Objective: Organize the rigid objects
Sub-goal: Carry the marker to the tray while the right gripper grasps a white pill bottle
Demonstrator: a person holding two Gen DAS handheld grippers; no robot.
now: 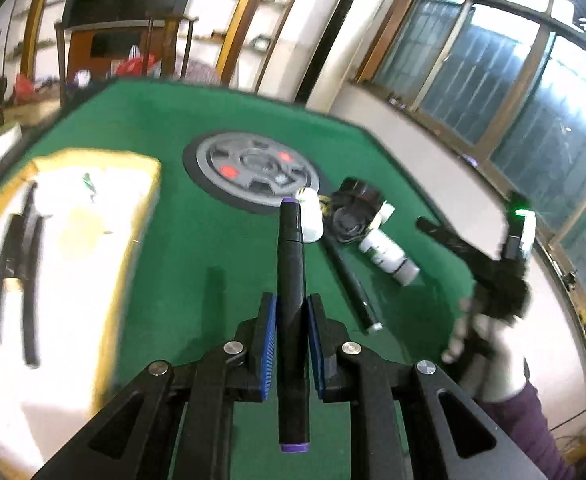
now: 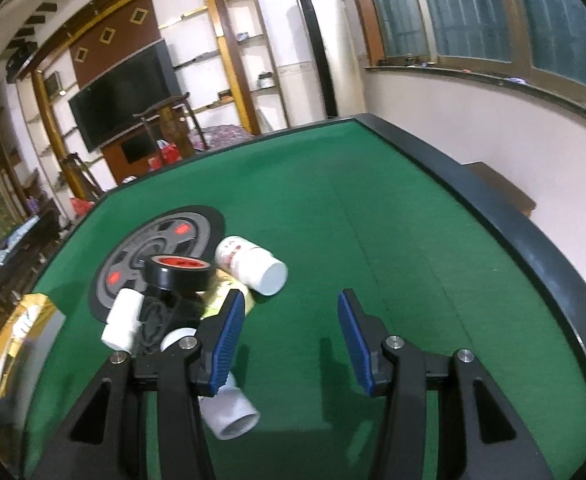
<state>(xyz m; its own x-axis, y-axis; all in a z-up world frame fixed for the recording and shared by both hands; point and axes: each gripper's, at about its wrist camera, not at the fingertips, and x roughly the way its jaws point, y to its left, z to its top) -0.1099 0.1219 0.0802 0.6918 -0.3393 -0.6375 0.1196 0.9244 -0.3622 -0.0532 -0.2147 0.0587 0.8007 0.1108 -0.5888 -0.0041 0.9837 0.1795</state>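
My left gripper (image 1: 291,312) is shut on a black marker with purple ends (image 1: 291,264), held above the green table (image 1: 181,248) and pointing away from me. A pile lies beyond it: a black tape roll (image 1: 353,216), a white bottle (image 1: 389,256), a small white container (image 1: 311,220) and a black tube (image 1: 351,280). My right gripper (image 2: 289,300) is open over bare felt with nothing between its pads. To its left sit the tape roll (image 2: 181,272), a white bottle (image 2: 253,266), a white pipe fitting (image 2: 123,320) and a white tube (image 2: 233,416).
A yellow-rimmed box (image 1: 133,184) with a white inside holds long black items at the table's left. A grey wheel-shaped disc (image 1: 253,168) is set in the table's middle. The table's black raised edge (image 2: 513,232) runs along the right. A hand (image 1: 489,360) holds the right gripper.
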